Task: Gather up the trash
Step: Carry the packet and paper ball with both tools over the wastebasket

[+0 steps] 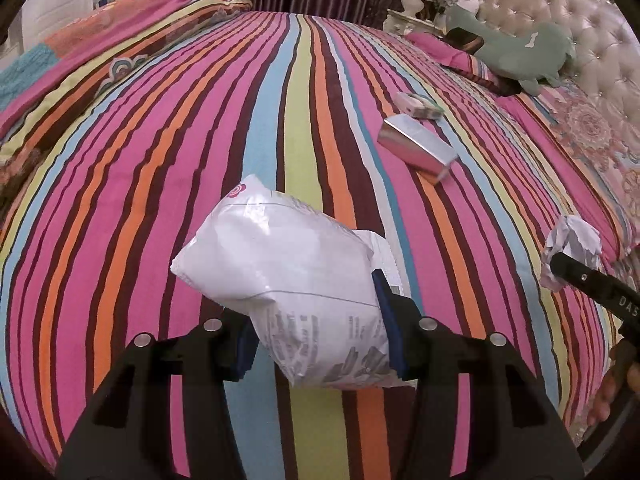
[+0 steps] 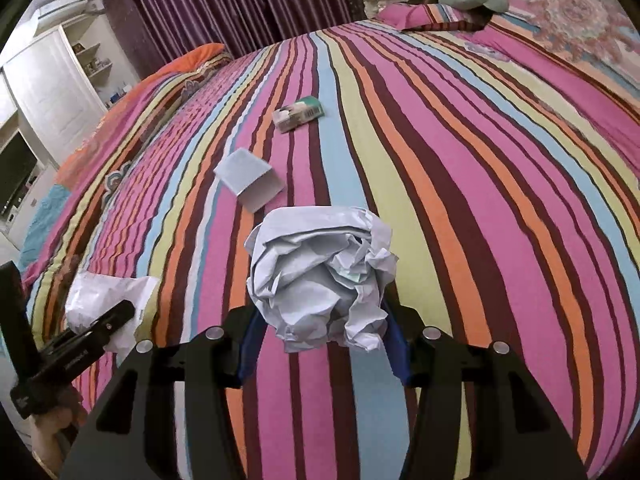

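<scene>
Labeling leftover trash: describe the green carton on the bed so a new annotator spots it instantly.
Start from the striped bedspread and look mid-bed, toward the purple curtain. Two small boxes lie loose there. The green-and-white carton is the farther one, printed with a barcode end, unlike the plain silver box nearer the cameras.

Both views are evenly and softly lit by indoor light, colours saturated, with no hard shadows on the striped bedspread (image 1: 200,160). Fisheye distortion bows its stripes outward, and black vignette fills the corners. The white plastic bag (image 1: 288,280) shows mild glare; far edges look slightly soft.
</scene>
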### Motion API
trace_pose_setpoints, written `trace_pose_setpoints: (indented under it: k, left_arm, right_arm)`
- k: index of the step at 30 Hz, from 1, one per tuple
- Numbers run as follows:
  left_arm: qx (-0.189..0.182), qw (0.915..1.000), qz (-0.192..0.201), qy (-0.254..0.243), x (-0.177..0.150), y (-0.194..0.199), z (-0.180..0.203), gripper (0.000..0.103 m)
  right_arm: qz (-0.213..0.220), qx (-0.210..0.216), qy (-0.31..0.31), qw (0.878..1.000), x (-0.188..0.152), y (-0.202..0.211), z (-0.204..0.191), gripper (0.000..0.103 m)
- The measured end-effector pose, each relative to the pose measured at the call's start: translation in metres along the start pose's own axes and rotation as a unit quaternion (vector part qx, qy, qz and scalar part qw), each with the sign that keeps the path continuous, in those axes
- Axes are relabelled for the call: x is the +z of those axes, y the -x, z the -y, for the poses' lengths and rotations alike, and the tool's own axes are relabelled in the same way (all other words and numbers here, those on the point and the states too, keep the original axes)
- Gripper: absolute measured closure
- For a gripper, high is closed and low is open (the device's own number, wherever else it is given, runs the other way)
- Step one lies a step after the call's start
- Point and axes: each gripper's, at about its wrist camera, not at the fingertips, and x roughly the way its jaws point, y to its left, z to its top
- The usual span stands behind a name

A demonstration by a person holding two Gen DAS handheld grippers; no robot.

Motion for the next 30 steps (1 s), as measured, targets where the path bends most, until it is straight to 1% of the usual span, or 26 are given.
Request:
trace_pose_setpoints:
  k: [4,12,18,30]
  left_arm:
    - [-0.004,1.0000,-0.001,0.003,-0.022,0.017,-0.005,0.053]
    - [-0.010,0.9999,0.007,0.008,-0.054,0.051,-0.009,0.053]
    - [-0.009,0.9998,0.018,-0.003,-0.078,0.079,-0.008,0.053]
    - [-0.025,0.9992,0.014,-0.027,-0.142,0.114,0.007,0.053]
  right_arm:
    - [0.008,0.005,-0.003,1.000,-0.022,0.018,-0.001,0.054]
    - [0.013,0.021,0.001,1.000,-0.059,0.050,-0.009,0.054]
    - [0.016,0.032,0.008,0.999,-0.084,0.072,-0.019,0.054]
    - [0.014,0.045,0.011,0.999,-0.134,0.106,-0.026,0.054]
